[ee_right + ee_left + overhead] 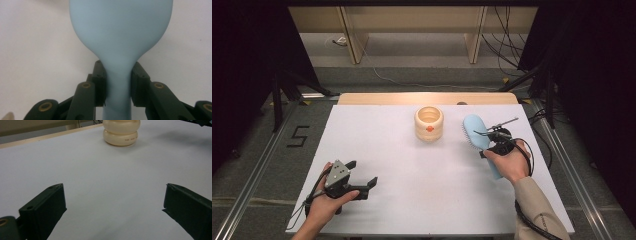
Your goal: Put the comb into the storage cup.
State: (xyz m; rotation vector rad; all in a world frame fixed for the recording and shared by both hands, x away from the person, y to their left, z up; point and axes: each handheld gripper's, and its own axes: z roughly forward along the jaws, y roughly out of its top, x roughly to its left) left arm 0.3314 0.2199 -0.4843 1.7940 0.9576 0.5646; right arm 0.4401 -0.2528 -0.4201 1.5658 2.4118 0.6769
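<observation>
Grip risk first: your right gripper (pixel 117 83) is clamped on the narrow neck of the blue hairbrush (pixel 477 134), held right of the cream holder (pixel 429 123), so the heavy head could pivot or slip. Left gripper (pixel 362 180) idles wide apart and empty near you; a tilted brush could tip that holder.

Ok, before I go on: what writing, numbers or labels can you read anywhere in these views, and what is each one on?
"5": a dark numeral marked on the grey floor left of the table.
Small dark print on the lower ring of the cream holder, in the left gripper view: too small and blurred to read.
Orange mark on the holder's front in the high view: a spot, no legible text.
Blue brush: no writing visible.
</observation>
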